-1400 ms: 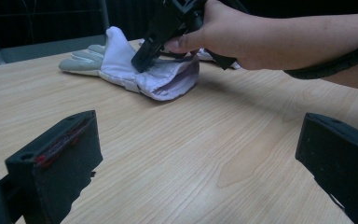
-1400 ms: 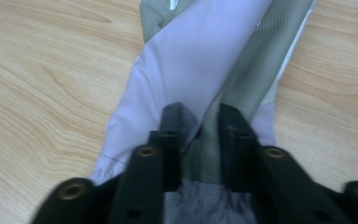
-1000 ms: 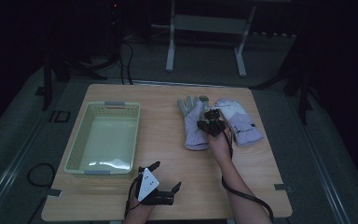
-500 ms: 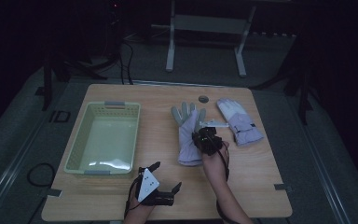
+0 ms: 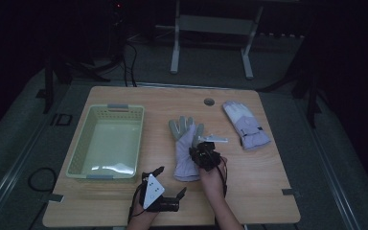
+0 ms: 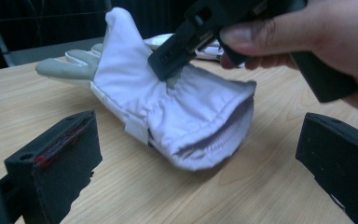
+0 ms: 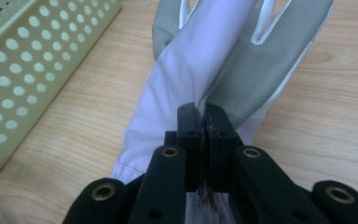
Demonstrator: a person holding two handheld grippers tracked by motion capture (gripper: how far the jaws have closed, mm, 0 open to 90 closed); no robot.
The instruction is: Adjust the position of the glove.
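- Right gripper (image 5: 202,149): jaws are pressing tight together on a fold of the near glove (image 5: 186,148); in the right gripper view (image 7: 205,122) a strip of pale lilac fabric is showing pinched between the pads.
- Left gripper (image 5: 171,188): jaws are standing wide apart with nothing between them; it is resting near the table's front edge, aiming toward the glove's cuff. In the left gripper view the two black pads (image 6: 56,161) are framing the cuff opening without touching it.
- Near glove, left gripper view (image 6: 168,112): it is lying on the table with its cuff gaping open, its upper layer being pulled up where the right gripper (image 6: 186,39) is biting it. Grey palm fabric and fingers are pointing away from the person.
- Second glove (image 5: 246,123): it is lying flat toward the far right of the table, well apart from the first.
- Green basket (image 5: 106,142): it is sitting on the left side of the table (image 5: 268,177), beside the held glove, not touching it; its perforated wall (image 7: 28,60) is showing in the right gripper view.
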